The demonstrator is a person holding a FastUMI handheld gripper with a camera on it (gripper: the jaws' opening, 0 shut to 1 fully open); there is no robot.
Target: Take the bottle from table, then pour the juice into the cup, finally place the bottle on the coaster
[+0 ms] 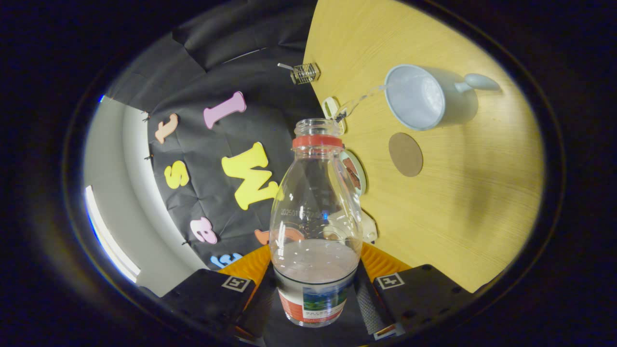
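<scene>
My gripper (315, 270) is shut on a clear plastic bottle (315, 202), both fingers (381, 265) pressing its lower body near the label. The bottle has a red neck ring and an uncapped mouth. It is tipped over the wooden table (458, 217). A thin clear stream (361, 100) runs from the mouth into a pale blue cup (419, 99), which stands beyond the fingers with its handle (482, 82) on the far side. Some liquid is left low in the bottle. A round brown coaster (405, 154) lies bare on the table beside the cup, nearer to me.
A small wire-caged object (304, 73) stands at the table's edge by the black cloth wall. Behind the bottle, along that edge, lie a small white piece (330, 107), a round lidded object (356, 173) and another white item (369, 227). Bare wood stretches past the coaster.
</scene>
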